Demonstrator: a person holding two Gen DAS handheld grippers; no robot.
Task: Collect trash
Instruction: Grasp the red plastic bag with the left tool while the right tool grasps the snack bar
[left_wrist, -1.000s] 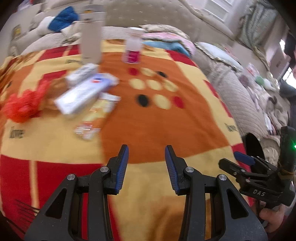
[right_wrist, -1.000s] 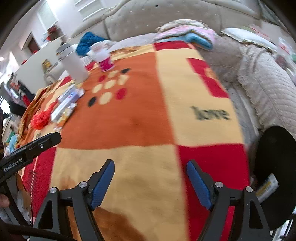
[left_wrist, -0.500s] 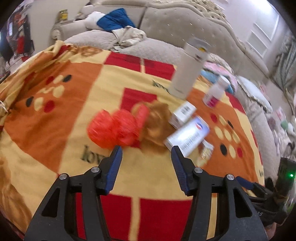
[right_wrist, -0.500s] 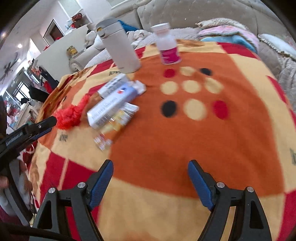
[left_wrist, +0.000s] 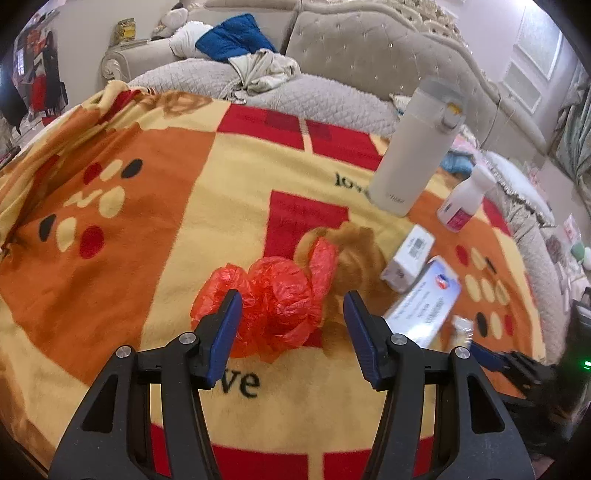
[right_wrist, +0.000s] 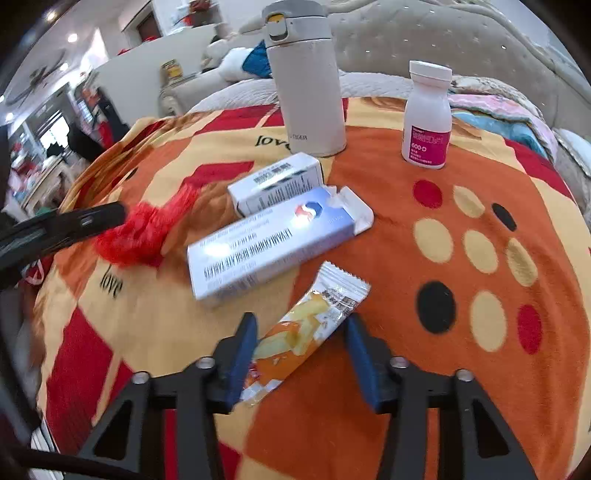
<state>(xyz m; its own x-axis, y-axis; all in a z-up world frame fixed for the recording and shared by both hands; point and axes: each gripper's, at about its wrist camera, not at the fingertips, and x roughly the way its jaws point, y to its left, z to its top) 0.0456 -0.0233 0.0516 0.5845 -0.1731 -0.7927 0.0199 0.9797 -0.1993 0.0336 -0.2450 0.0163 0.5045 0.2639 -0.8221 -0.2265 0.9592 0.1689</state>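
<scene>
The right gripper (right_wrist: 299, 354) was closing around the snack wrapper (right_wrist: 306, 328) lying on the blanket (right_wrist: 388, 258), pads not yet pressing. The left gripper (left_wrist: 291, 332) stood apart over the crumpled red bag (left_wrist: 273, 299). Beyond lay two cartons (right_wrist: 269, 243), then a flask (right_wrist: 306, 85).

A fleece blanket (left_wrist: 155, 229) in orange, cream and red squares, printed with dots and the word "love", covers the surface in front. Just behind the blanket runs a beige tufted sofa (left_wrist: 354, 48) with a carved, scrolled top rail. A blue cloth (left_wrist: 232, 38) and pale crumpled clothes (left_wrist: 266, 68) lie on the sofa's seat. Left of the sofa, 2 ceiling lights (right_wrist: 72, 37) glow over a bright, cluttered room. Right of the sofa is a white panelled wall (left_wrist: 532, 70).
</scene>
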